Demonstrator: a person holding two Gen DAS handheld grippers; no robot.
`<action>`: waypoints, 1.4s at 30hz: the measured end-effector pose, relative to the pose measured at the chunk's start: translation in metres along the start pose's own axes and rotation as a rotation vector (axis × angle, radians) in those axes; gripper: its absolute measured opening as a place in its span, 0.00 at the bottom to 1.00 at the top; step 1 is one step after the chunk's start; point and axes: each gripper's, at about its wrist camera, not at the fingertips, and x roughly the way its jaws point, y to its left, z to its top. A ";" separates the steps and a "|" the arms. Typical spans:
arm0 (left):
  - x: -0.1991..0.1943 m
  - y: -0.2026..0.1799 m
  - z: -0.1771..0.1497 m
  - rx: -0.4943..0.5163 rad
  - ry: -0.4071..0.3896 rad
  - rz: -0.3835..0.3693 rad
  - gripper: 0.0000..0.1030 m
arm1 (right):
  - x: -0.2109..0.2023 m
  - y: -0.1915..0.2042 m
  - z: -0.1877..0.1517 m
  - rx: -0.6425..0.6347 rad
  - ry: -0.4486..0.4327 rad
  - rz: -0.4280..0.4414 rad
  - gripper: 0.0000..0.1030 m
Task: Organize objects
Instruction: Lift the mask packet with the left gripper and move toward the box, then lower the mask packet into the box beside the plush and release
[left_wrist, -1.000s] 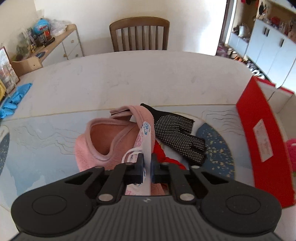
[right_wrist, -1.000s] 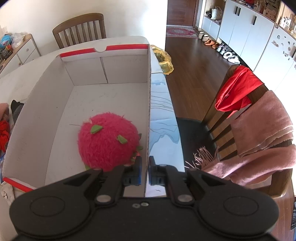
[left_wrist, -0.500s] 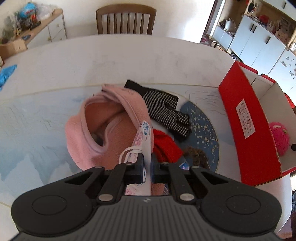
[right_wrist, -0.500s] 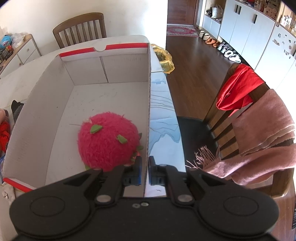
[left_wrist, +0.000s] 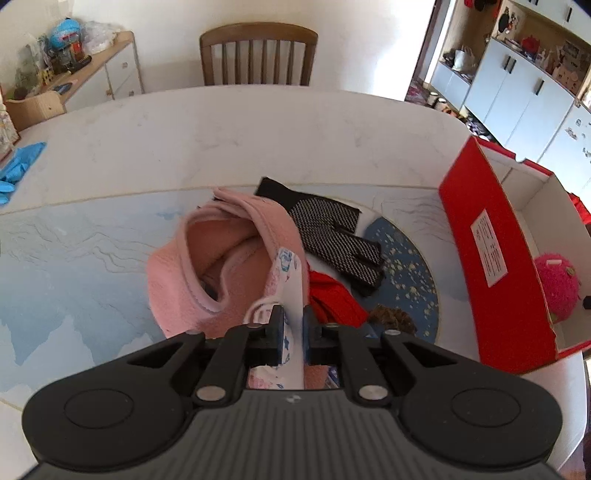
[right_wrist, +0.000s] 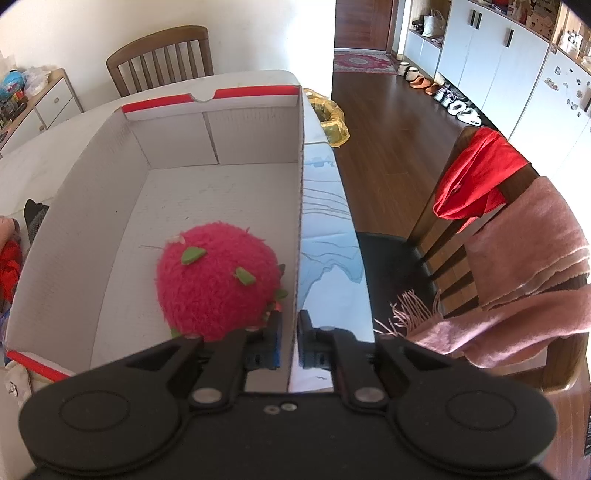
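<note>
My left gripper (left_wrist: 293, 325) is shut on the patterned edge of a pink fleece garment (left_wrist: 184, 266), which hangs from the jaws down onto the table mat. Beside it lie a black dotted glove (left_wrist: 332, 236) and a red cloth (left_wrist: 332, 299). To the right stands an open red cardboard box (left_wrist: 491, 258) with a pink plush fruit (left_wrist: 556, 288) inside. In the right wrist view, my right gripper (right_wrist: 290, 332) is shut on the box's right wall (right_wrist: 300, 206), with the plush fruit (right_wrist: 218, 280) just left of the fingers.
A small brown object (left_wrist: 393, 319) lies near the red cloth. Blue gloves (left_wrist: 18, 166) sit at the table's far left. A wooden chair (left_wrist: 258, 55) stands behind the table. Another chair (right_wrist: 517, 240) to the right carries a red cloth and a pink scarf.
The left gripper's view has swung to the right, so more of the box and the plush fruit show. The pink garment stays gripped. The right gripper has not moved.
</note>
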 end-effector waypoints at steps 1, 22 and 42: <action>0.000 0.001 0.001 -0.003 -0.006 0.007 0.08 | 0.000 0.000 0.000 -0.006 -0.001 -0.002 0.08; -0.055 -0.024 0.022 0.032 -0.109 -0.098 0.00 | 0.001 0.001 -0.001 -0.040 -0.006 0.005 0.03; -0.033 -0.218 0.080 0.395 -0.104 -0.377 0.00 | 0.005 0.008 -0.001 -0.085 -0.004 0.054 0.04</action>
